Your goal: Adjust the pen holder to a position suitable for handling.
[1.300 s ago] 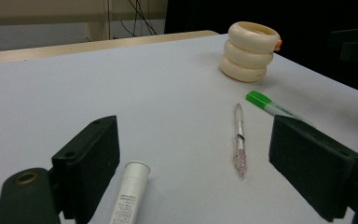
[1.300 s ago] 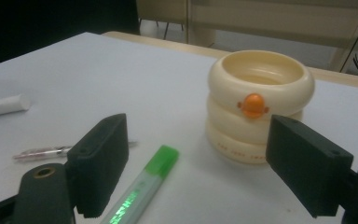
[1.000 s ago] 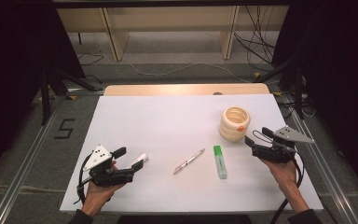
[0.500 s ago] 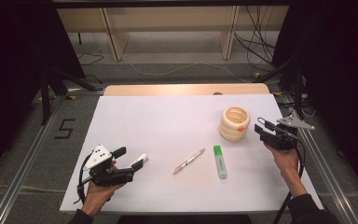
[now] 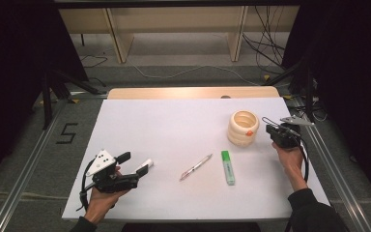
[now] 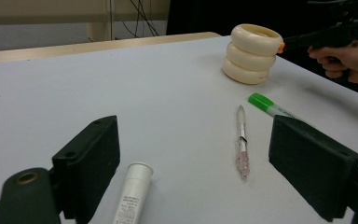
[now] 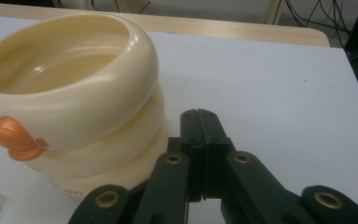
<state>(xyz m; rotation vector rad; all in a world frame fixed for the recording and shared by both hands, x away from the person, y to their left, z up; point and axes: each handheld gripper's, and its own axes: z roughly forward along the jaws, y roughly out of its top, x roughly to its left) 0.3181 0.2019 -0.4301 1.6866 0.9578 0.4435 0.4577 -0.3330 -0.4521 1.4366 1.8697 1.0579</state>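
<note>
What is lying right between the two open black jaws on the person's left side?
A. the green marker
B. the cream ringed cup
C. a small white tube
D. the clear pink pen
C: in the left gripper view the small white tube lies on the white table between the wide-open jaws of the left gripper, close to one jaw.

I work in a lab recording bay: white table [image 5: 174, 125] between black curtains [image 5: 19, 43], aluminium floor rails [image 5: 26, 169], loose cables [image 5: 270, 43], taped floor number "5" [image 5: 67, 133].
</note>
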